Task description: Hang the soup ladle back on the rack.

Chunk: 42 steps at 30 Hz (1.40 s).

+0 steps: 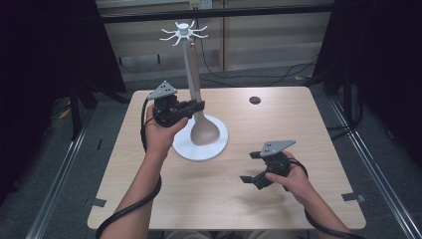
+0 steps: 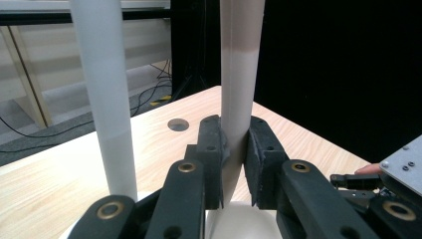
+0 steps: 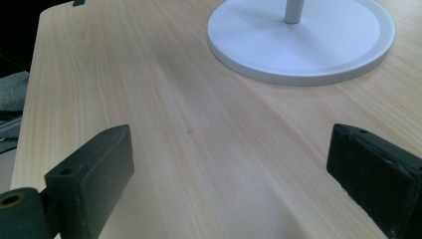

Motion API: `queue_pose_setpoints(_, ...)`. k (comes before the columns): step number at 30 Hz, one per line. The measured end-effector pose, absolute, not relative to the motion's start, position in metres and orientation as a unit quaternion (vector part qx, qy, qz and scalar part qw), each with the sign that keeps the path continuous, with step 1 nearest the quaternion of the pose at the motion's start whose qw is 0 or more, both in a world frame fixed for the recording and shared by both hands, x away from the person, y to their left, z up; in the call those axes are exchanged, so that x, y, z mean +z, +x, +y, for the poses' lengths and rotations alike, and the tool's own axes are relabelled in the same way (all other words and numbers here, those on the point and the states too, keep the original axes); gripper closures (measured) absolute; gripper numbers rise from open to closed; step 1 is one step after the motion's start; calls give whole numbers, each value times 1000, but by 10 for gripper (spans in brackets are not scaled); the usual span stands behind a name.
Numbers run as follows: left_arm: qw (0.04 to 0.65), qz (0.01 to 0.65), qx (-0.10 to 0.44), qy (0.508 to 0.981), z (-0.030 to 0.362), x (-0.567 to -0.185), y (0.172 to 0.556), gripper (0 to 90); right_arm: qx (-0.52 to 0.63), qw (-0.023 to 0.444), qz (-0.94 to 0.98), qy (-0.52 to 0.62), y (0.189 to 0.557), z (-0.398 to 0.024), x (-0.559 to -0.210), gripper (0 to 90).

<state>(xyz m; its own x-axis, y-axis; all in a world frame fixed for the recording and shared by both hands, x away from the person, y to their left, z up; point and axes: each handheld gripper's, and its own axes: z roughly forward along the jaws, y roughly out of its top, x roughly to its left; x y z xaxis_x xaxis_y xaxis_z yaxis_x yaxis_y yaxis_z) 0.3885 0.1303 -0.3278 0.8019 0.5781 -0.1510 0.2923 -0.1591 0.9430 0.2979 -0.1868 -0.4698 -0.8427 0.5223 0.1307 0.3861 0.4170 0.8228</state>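
A white stand with a round base (image 1: 186,149) and a ring of hooks at its top (image 1: 183,30) stands on the wooden table. Upright against it is a long beige spoon (image 1: 195,74), bowl down on the base. My left gripper (image 1: 199,107) is shut on the spoon's handle (image 2: 238,89), low down, just above the bowl. The stand's white pole (image 2: 104,99) rises to the left of the jaws in the left gripper view. My right gripper (image 1: 249,167) hovers open over bare table to the right of the base (image 3: 301,45), holding nothing (image 3: 229,174).
A dark round hole (image 1: 255,100) sits in the tabletop (image 1: 298,129) behind the right gripper. Black curtains and cables lie on the floor beyond the far edge. Metal rails run along both sides of the table.
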Motion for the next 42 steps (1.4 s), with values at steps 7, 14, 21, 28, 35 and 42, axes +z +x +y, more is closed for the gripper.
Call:
queue_pose_setpoints(7,590,301,127,738,135,-332,393,766,468,71,839,269,298,-186,-470,43)
queue_pose_setpoints(14,605,305,117,726,137,-334,395,745,465,71,840,269,298,-186,-471,43)
queue_pose_setpoints(21,612,303,114,722,135,-335,396,704,464,70,841,270,297,-187,-471,43)
queue_pose_setpoints(28,605,300,123,727,133,-336,398,599,465,70,840,270,297,-188,-471,43)
queue_pose_setpoints(35,595,296,134,735,133,-340,398,497,464,71,841,269,296,-188,-471,43)
queue_pose_setpoints(42,585,293,146,742,135,-343,395,373,467,71,839,270,296,-188,-471,43)
